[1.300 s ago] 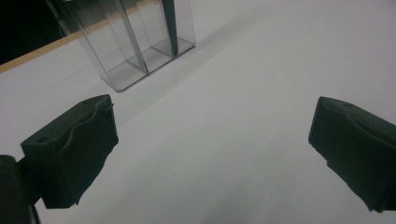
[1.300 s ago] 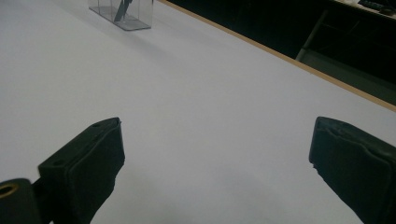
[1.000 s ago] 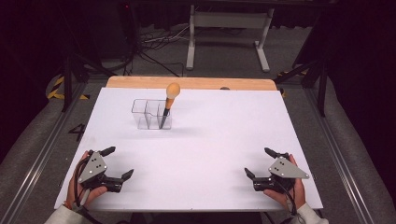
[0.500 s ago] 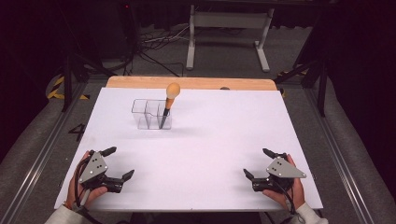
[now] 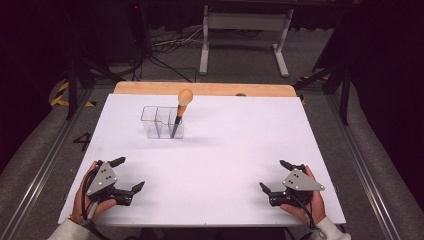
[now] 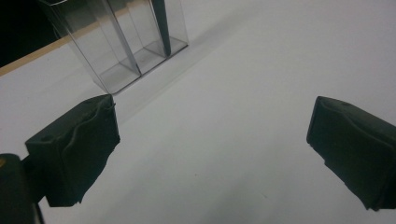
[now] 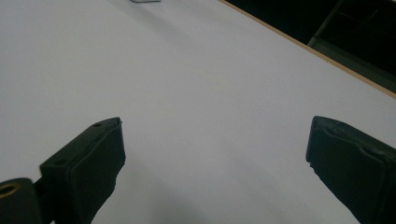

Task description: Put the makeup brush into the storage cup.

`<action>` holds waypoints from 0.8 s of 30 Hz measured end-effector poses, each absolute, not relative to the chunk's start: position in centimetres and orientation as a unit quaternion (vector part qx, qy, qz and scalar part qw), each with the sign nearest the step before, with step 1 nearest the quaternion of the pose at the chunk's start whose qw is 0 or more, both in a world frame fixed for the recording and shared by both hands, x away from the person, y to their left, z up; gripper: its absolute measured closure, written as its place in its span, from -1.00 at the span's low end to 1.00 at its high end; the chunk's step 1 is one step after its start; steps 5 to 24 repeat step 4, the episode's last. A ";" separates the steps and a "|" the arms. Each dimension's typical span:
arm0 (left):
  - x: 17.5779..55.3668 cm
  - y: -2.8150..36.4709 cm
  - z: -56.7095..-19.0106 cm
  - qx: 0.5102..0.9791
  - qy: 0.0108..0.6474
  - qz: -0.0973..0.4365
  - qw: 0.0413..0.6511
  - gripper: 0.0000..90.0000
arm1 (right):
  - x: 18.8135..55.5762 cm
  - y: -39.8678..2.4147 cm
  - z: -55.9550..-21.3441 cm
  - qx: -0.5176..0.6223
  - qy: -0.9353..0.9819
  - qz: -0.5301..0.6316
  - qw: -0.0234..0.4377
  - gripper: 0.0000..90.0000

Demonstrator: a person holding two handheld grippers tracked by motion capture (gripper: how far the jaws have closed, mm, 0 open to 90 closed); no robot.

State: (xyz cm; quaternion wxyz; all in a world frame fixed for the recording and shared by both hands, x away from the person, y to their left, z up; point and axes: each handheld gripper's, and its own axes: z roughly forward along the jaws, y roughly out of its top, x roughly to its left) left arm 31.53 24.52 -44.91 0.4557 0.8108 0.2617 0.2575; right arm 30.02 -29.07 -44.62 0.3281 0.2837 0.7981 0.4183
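In the high view, a clear plastic organiser with three compartments (image 5: pixel 161 121) stands toward the far left of the white tabletop (image 5: pixel 235 145). A black-handled tool with a rounded orange head (image 5: pixel 181 111) leans in its rightmost compartment, head uppermost. The left gripper (image 5: pixel 129 175) and the right gripper (image 5: pixel 274 176) rest near the front edge, well apart from each other and from the organiser, each held in a hand, jaws spread and empty. Judging by this, the work is at its resting start or finish: nothing is grasped, and any next move would call for a long forward reach to the organiser.

In the left gripper view, the jaws stand wide with bare table between them; the organiser (image 6: pixel 122 44) lies ahead, its top cut off, and just the tool's dark shaft (image 6: pixel 162 23) is visible inside.

In the right gripper view, the jaws gape over plain white surface; a sliver of the organiser (image 7: pixel 144 1) at the top edge is too cropped to read.
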 end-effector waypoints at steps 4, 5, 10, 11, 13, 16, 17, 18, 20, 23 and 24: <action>31.6 24.6 -45.0 0.809 0.266 0.253 0.460 -0.94 | 30.0 -29.1 -44.6 0.288 0.796 0.419 0.329 -0.88; 31.6 24.6 -45.0 0.809 0.266 0.253 0.460 -0.94 | 30.0 -29.1 -44.6 0.288 0.796 0.419 0.329 -0.88; 31.6 24.6 -45.0 0.809 0.266 0.253 0.460 -0.94 | 30.0 -29.1 -44.6 0.288 0.796 0.419 0.329 -0.88; 31.6 24.6 -45.0 0.809 0.266 0.253 0.460 -0.94 | 30.0 -29.1 -44.6 0.288 0.796 0.419 0.329 -0.88; 31.6 24.6 -45.0 0.809 0.266 0.253 0.460 -0.94 | 30.0 -29.1 -44.6 0.288 0.796 0.419 0.329 -0.88; 31.6 24.6 -45.0 0.809 0.266 0.253 0.460 -0.94 | 30.0 -29.1 -44.6 0.288 0.796 0.419 0.329 -0.88; 31.6 24.6 -45.0 0.809 0.266 0.253 0.460 -0.94 | 30.0 -29.1 -44.6 0.288 0.796 0.419 0.329 -0.88; 31.6 24.6 -45.0 0.809 0.266 0.253 0.460 -0.94 | 30.0 -29.1 -44.6 0.288 0.796 0.419 0.329 -0.88; 31.6 24.6 -45.0 0.809 0.266 0.253 0.460 -0.94 | 30.0 -29.1 -44.6 0.288 0.796 0.419 0.329 -0.88; 31.6 24.6 -45.0 0.809 0.266 0.253 0.460 -0.94 | 30.0 -29.1 -44.6 0.288 0.796 0.419 0.329 -0.88; 31.6 24.6 -45.0 0.809 0.266 0.253 0.460 -0.94 | 30.0 -29.1 -44.6 0.288 0.796 0.419 0.329 -0.88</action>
